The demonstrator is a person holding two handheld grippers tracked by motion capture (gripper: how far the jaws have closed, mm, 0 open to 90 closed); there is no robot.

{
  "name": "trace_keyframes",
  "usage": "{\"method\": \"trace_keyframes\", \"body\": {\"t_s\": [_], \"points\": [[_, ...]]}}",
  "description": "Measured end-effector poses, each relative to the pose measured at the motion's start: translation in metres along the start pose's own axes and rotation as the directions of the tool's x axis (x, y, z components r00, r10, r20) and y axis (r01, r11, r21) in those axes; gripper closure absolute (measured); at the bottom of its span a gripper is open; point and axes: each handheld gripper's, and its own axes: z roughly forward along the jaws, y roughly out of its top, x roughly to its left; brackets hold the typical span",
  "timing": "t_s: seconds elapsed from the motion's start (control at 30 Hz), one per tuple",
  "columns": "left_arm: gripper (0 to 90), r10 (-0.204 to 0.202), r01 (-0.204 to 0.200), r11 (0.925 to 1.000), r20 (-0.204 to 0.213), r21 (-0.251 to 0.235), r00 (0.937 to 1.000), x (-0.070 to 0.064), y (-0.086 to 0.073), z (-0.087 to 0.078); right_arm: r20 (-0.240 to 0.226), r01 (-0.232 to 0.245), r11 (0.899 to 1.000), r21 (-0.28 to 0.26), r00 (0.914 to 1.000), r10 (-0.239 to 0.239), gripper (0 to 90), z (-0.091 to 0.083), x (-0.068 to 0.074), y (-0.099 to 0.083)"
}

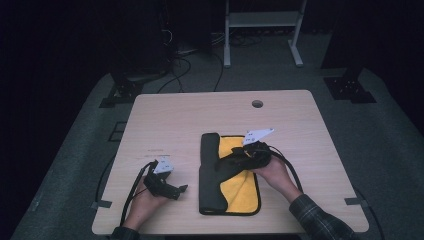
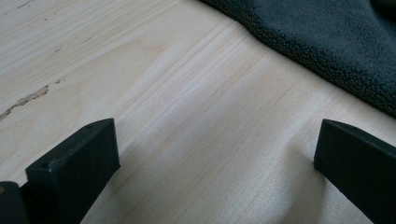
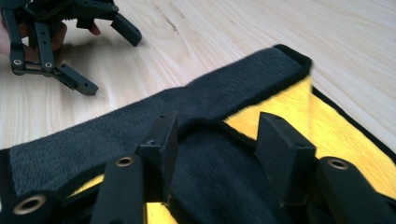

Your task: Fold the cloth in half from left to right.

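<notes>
Cloth (image 1: 239,185) lay mid-frame, long axis running top to bottom, folded dark band (image 1: 208,165) leftward. Right gripper (image 3: 217,140) atop, spread over dark fold (image 3: 205,177); left gripper (image 1: 181,189) open, lower left, just beside.

Folded cloth (image 1: 240,185) on wooden table (image 1: 200,115)

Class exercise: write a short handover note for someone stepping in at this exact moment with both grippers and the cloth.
Left gripper: jaws open, on the bare light wooden table, left of the cloth, holding nothing.
Right gripper: over the cloth, jaws apart astride a raised dark fold; whether it is pinched is unclear.
Yellow cloth with black backing and edging: lies at the table's middle, near the front edge, its left side already turned over into a long dark band.
Left to do, probably: carry the dark flap across the exposed yellow, then flatten.
</notes>
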Motion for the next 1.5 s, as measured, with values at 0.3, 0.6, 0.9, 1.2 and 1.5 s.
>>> {"method": "trace_keyframes", "body": {"t_s": [0.3,0.6,0.9,1.2,1.5], "points": [[0.0,0.003,-0.003,1.0,0.002,0.0,1.0,0.0,0.0,0.0,-0.039,0.038,0.999,0.039,0.9986,-0.036,51.0,0.031,0.013,0.006],[0.0,0.006,-0.006,1.0,0.002,0.002,1.0,0.001,0.0,0.0,-0.04,0.051,0.992,0.118,0.9981,-0.046,51.3,0.059,0.015,0.001],[0.0,0.007,-0.007,1.0,0.003,0.003,1.0,0.001,0.0,0.0,-0.015,0.081,0.984,0.159,0.9967,-0.079,65.4,0.069,0.017,-0.005],[0.0,0.007,-0.007,1.0,0.003,0.002,1.0,0.001,0.0,0.0,-0.009,0.066,0.989,0.132,0.9978,-0.066,83.4,0.064,0.016,-0.001],[0.0,0.009,-0.009,1.0,0.003,0.001,1.0,0.001,0.0,0.0,0.025,0.039,0.999,0.029,0.9989,-0.04,83.5,0.034,0.003,0.014]]}}
